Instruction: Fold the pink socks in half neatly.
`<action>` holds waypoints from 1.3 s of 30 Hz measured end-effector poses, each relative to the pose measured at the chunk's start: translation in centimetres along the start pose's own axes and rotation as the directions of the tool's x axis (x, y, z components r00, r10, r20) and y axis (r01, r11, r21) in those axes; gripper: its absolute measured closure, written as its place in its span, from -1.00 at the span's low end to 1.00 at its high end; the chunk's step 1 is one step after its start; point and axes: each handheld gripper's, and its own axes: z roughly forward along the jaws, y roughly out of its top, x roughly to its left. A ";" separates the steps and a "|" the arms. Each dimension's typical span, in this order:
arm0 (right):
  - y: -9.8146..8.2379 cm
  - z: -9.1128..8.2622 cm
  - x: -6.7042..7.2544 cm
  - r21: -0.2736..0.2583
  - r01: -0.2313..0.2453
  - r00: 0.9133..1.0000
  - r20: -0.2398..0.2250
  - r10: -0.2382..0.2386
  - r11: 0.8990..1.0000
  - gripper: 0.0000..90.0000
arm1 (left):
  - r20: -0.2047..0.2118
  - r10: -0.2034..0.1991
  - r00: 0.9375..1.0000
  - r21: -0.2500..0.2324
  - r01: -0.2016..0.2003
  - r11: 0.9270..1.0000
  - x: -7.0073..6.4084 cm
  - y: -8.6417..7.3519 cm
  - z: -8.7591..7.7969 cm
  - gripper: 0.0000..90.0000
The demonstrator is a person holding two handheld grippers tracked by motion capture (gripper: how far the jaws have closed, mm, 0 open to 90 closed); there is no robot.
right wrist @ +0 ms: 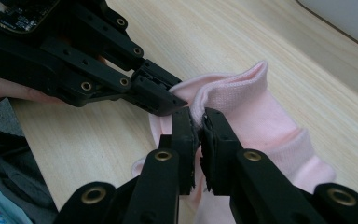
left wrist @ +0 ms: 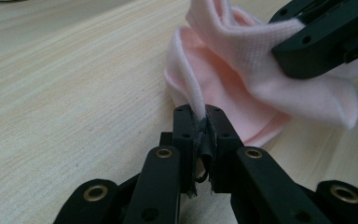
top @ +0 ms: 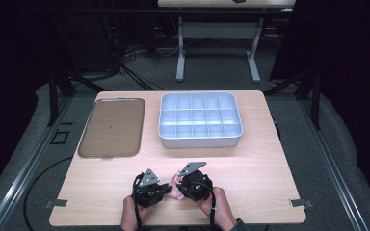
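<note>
Two hands come in from the near table edge side by side, the left gripper (top: 163,188) and right gripper (top: 182,182) angled toward each other, tips almost meeting, both with jaws pinched closed

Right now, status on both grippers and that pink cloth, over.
Left gripper shut on pink cloth edge. Right gripper shut on its ribbed hem. Cloth bunched between them on table. Tray and lid far off, nothing in the way.

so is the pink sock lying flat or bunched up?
Bunched up. The pink sock sits in folds on the table, its edges pinched by the left gripper and the right gripper.
</note>
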 end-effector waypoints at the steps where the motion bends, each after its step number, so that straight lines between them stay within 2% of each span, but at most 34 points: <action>1: 0.1 0.2 0.0 0.000 0.009 1.000 -0.002 -0.009 1.000 0.85 | -0.001 0.006 1.000 0.002 -0.006 1.000 0.0 0.0 0.0 0.86; 3: 0.2 0.5 0.2 0.004 0.016 1.000 -0.007 -0.016 1.000 0.82 | -0.002 0.007 1.000 0.002 -0.007 1.000 0.0 0.0 0.0 0.86; 8: 0.2 0.9 0.3 0.009 0.014 1.000 -0.022 -0.014 1.000 0.56 | -0.002 0.005 1.000 0.001 -0.005 1.000 0.0 0.0 0.0 0.86; 10: 0.1 0.9 0.2 0.013 0.017 0.999 -0.029 -0.017 1.000 0.54 | -0.003 0.004 1.000 0.001 -0.004 1.000 0.0 0.0 0.0 0.86; 13: -0.2 0.5 0.0 -0.005 0.004 0.999 -0.052 -0.004 1.000 0.44 | -0.002 0.004 1.000 0.001 -0.004 1.000 0.0 0.0 0.0 0.86; 18: -0.7 -0.6 -0.7 -0.041 -0.028 0.998 -0.060 0.025 0.999 0.39 | -0.002 0.002 1.000 0.001 -0.002 1.000 0.0 0.0 0.0 0.86; 22: -1.6 -1.8 -1.8 -0.056 -0.066 0.998 -0.011 0.065 0.996 0.40 | -0.001 0.000 1.000 0.000 0.000 1.000 0.0 0.0 0.0 0.86; 25: -2.7 -2.4 -3.0 -0.059 -0.130 0.991 0.021 0.131 0.990 0.38 | -0.001 0.000 1.000 -0.001 0.000 1.000 0.0 0.0 0.0 0.85; 29: -4.0 -2.5 -3.5 -0.061 -0.154 0.986 0.055 0.158 0.986 0.36 | -0.002 -0.001 1.000 -0.002 0.001 1.000 0.0 0.0 0.0 0.85; 34: -4.2 -2.0 -3.1 -0.049 -0.130 0.990 0.048 0.133 0.990 0.35 | 0.004 -0.011 1.000 -0.004 0.011 1.000 0.1 0.0 0.0 0.83; 35: -4.0 -1.3 -2.7 -0.023 -0.108 0.993 0.048 0.109 0.994 0.36 | 0.006 -0.017 1.000 -0.005 0.017 1.000 0.1 0.0 0.0 0.82; 39: -3.9 -0.2 -2.5 0.034 -0.086 0.995 0.059 0.084 0.996 0.37 | 0.011 -0.025 1.000 -0.011 0.025 1.000 0.3 0.0 -0.1 0.74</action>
